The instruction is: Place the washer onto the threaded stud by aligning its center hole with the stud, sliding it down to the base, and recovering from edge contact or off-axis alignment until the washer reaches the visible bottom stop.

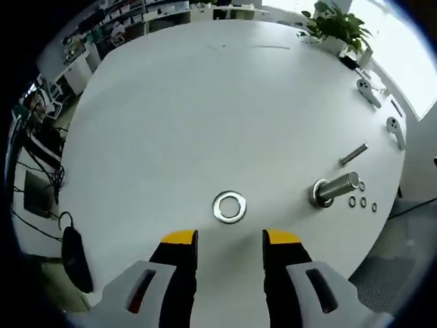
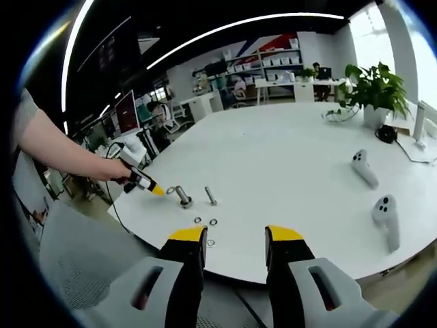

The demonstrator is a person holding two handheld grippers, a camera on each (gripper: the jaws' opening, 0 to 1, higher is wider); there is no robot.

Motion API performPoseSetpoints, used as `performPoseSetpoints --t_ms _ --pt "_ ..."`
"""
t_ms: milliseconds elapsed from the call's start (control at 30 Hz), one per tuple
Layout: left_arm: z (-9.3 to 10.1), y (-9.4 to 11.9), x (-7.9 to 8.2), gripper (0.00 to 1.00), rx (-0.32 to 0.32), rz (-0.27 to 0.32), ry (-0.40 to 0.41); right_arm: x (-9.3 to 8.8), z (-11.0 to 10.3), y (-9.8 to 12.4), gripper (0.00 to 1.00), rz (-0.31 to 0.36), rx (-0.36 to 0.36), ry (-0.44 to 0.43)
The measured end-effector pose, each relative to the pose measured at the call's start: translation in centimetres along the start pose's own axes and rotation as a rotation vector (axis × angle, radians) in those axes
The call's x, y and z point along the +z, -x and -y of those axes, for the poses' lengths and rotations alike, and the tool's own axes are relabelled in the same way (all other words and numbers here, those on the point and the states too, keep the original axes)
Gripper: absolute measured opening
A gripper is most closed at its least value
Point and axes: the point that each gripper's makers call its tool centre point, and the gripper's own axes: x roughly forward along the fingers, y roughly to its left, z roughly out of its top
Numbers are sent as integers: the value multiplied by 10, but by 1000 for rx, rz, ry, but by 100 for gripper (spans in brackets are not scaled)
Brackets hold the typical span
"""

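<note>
In my left gripper view, the left gripper [image 1: 230, 238] hovers over the white table [image 1: 191, 116] with its yellow-tipped jaws spread apart and nothing between them. Just beyond the jaw tips the large washer [image 1: 229, 207] lies flat on the tabletop, in line with the gap. To its right the threaded stud [image 1: 334, 187] stands on its wide base, well apart from the washer, with three small washers [image 1: 362, 200] scattered just beside it and a loose bolt [image 1: 353, 154] a little farther back. Two white controllers [image 1: 380, 109] rest near the far right edge, and a potted plant [image 1: 336, 26] sits at the far end. In my right gripper view, a person's arm [image 2: 58, 152] reaches in from the left, holding the left gripper over the near-left corner of the table, close to the stud. My right gripper [image 2: 234, 239] hangs off the near edge of the table, jaws parted and empty. The controllers lie to the right, the plant beyond them.
</note>
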Motion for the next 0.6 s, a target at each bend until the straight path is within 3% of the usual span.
performPoseSetpoints --t_ms 267,367,400,500,600 --pt "-5 -16 15 36 15 3 15 -1 1 0 36 -5 -5 1" --pt "-4 -20 16 34 14 -13 -3 -1 1 0 35 -9 -6 7" --pt "-7 -20 21 32 25 7 -40 -1 2 0 35 -7 -10 4" --pt "-8 -22 25 29 8 8 -3 0 4 0 35 1 -20 -9" --pt "-9 -22 22 26 25 -23 -122 0 3 0 35 -3 -14 -1"
